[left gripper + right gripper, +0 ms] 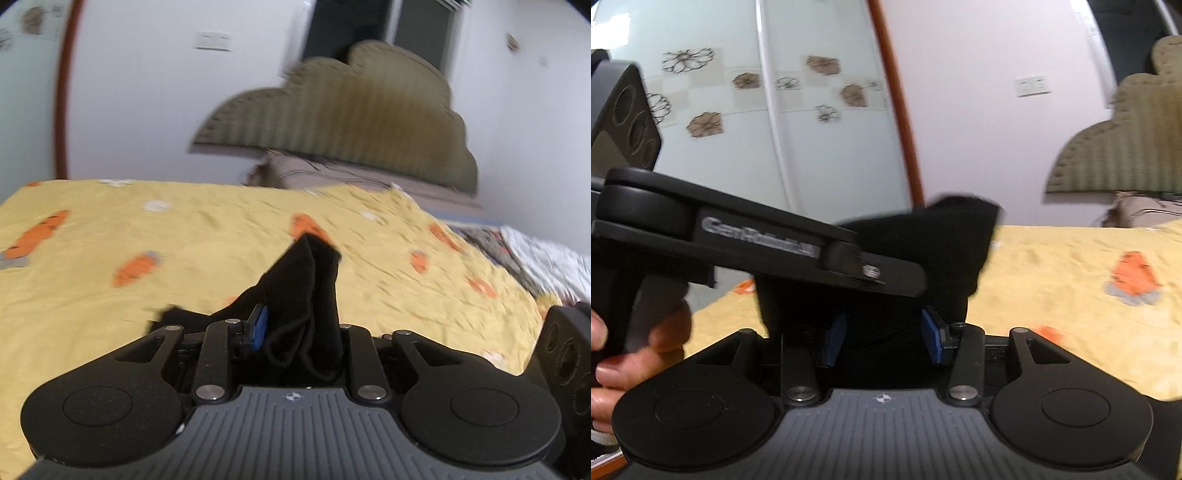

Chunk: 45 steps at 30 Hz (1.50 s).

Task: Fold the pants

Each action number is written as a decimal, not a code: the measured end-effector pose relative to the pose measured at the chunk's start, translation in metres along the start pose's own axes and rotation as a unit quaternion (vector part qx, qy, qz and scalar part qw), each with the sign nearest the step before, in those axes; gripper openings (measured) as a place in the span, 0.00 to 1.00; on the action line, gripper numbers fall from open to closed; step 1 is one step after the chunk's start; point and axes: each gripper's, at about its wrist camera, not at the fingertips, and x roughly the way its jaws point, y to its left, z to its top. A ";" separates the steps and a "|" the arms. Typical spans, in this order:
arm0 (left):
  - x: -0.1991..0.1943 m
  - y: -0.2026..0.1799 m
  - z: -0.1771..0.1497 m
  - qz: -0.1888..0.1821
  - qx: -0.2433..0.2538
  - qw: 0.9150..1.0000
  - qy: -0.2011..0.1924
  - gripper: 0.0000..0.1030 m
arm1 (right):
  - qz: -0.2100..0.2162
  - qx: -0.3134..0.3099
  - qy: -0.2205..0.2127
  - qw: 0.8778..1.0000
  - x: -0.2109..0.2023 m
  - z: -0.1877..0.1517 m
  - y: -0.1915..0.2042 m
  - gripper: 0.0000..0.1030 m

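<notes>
Pants (pixel 306 295) of soft black fabric are pinched between the fingers of both the left gripper (pixel 295 332) and the right gripper (pixel 882 332), bunched and held above the yellow carrot-print bedspread (pixel 110 229) lying ahead of them. Since each grasp takes only a small bunch, the cloth could slip out or land crooked, judging by the blur. Beyond the right fingers, the left gripper's side reads roughly "GenRobot", smeared.

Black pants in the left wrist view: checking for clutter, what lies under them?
Under the black pants only the yellow carrot-print bedspread shows. The left gripper hides the spot directly below.
</notes>
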 end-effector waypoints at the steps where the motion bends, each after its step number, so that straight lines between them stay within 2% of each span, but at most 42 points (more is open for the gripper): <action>1: 0.007 -0.012 -0.003 -0.004 0.009 1.000 0.002 0.25 | -0.012 0.001 -0.001 1.000 -0.004 -0.002 -0.009 0.43; 5: 0.042 -0.053 -0.015 -0.026 0.032 0.999 0.021 0.25 | -0.053 0.030 0.003 0.998 -0.025 -0.017 -0.047 0.44; 11: 0.079 -0.096 -0.032 -0.068 0.042 0.996 0.048 0.26 | -0.102 0.044 0.019 0.994 -0.050 -0.034 -0.083 0.44; 14: 0.102 -0.110 -0.041 -0.086 0.033 0.993 0.069 0.34 | -0.115 0.057 0.034 0.991 -0.059 -0.043 -0.105 0.44; 17: 0.121 -0.110 -0.048 -0.115 0.004 0.986 0.118 0.39 | -0.132 0.076 0.077 0.985 -0.058 -0.054 -0.120 0.49; 19: 0.115 -0.101 -0.047 -0.142 -0.019 0.980 0.137 0.48 | -0.155 0.065 0.111 0.980 -0.060 -0.059 -0.122 0.59; 21: 0.100 -0.088 -0.040 -0.163 -0.028 0.977 0.133 0.64 | -0.211 0.039 0.136 0.967 -0.067 -0.065 -0.123 0.59; 22: 0.091 -0.078 -0.035 -0.159 -0.027 0.980 0.120 0.67 | -0.246 0.031 0.143 0.958 -0.071 -0.066 -0.126 0.59; 24: 0.074 -0.058 -0.025 -0.121 -0.017 0.989 0.087 0.78 | -0.294 0.043 0.133 0.945 -0.083 -0.064 -0.135 0.59; 26: 0.066 -0.039 -0.016 -0.065 0.002 0.996 0.064 0.81 | -0.294 0.084 0.090 0.948 -0.096 -0.055 -0.143 0.59; 28: 0.069 -0.018 -0.009 0.000 0.031 0.998 0.062 0.82 | -0.245 0.127 0.046 0.960 -0.102 -0.047 -0.150 0.59; 30: 0.076 0.003 -0.005 0.060 0.051 0.995 0.068 0.82 | -0.187 0.171 0.025 0.967 -0.093 -0.039 -0.159 0.59; 32: 0.085 0.020 -0.005 0.101 0.074 0.989 0.082 0.82 | -0.134 0.208 0.034 0.968 -0.073 -0.037 -0.172 0.58; 33: 0.089 0.028 -0.006 0.114 0.084 0.986 0.085 0.82 | -0.119 0.228 0.045 0.965 -0.059 -0.036 -0.182 0.56; 36: 0.092 0.043 -0.007 0.123 0.106 0.983 0.086 0.82 | -0.102 0.273 0.071 0.954 -0.032 -0.043 -0.204 0.36; 38: 0.095 0.049 -0.006 0.120 0.114 0.983 0.083 0.82 | -0.084 0.291 0.067 0.951 -0.028 -0.043 -0.205 0.34; 41: 0.104 0.045 -0.007 0.107 0.121 0.983 0.083 0.82 | -0.077 0.292 0.065 0.951 -0.030 -0.045 -0.209 0.24; 43: 0.114 0.044 -0.010 0.108 0.128 0.982 0.084 0.82 | -0.093 0.272 0.061 0.956 -0.032 -0.046 -0.204 0.12; 45: 0.129 0.046 -0.013 0.127 0.133 0.979 0.087 0.81 | -0.097 0.245 0.044 0.964 -0.038 -0.039 -0.197 0.12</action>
